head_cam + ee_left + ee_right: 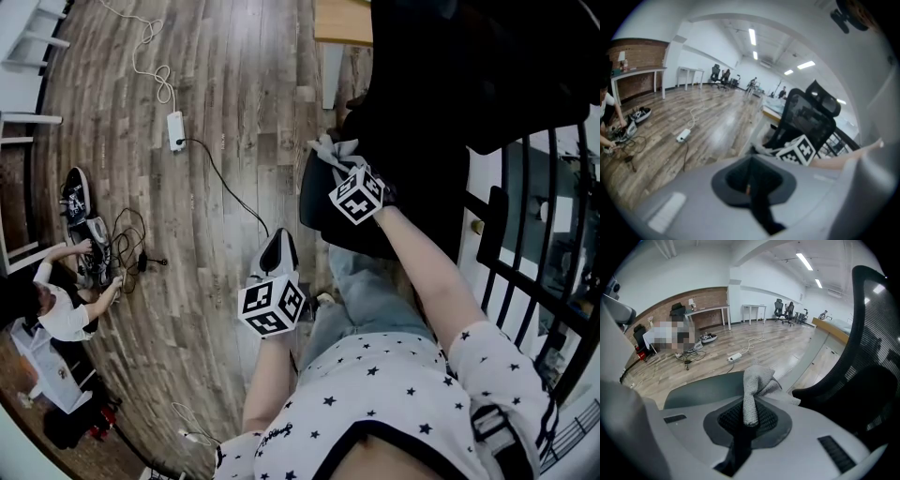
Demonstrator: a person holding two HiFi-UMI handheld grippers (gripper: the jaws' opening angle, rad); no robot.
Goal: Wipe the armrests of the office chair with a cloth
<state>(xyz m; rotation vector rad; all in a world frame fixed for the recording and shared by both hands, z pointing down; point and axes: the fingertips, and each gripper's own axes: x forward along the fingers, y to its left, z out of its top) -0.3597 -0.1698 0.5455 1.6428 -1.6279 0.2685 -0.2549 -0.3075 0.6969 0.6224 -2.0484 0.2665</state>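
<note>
Outstretched right gripper (337,165) clamps a crumpled grey cloth (751,394) over the black mesh office chair (412,112); the left gripper (277,255), jaws together and empty, hangs beside that chair.

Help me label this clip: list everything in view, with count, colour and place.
office chair: one, black, ahead at right
armrest: one seen, dark, chair's near side
cloth: one, grey, bunched by the armrest
power strip: one, white, on wood floor
shoes: a pair, black and white, at far left
person: one, white top, crouching at left
left gripper: one, grey, jaws shut, empty
right gripper: one, grey, jaws shut on the cloth
</note>
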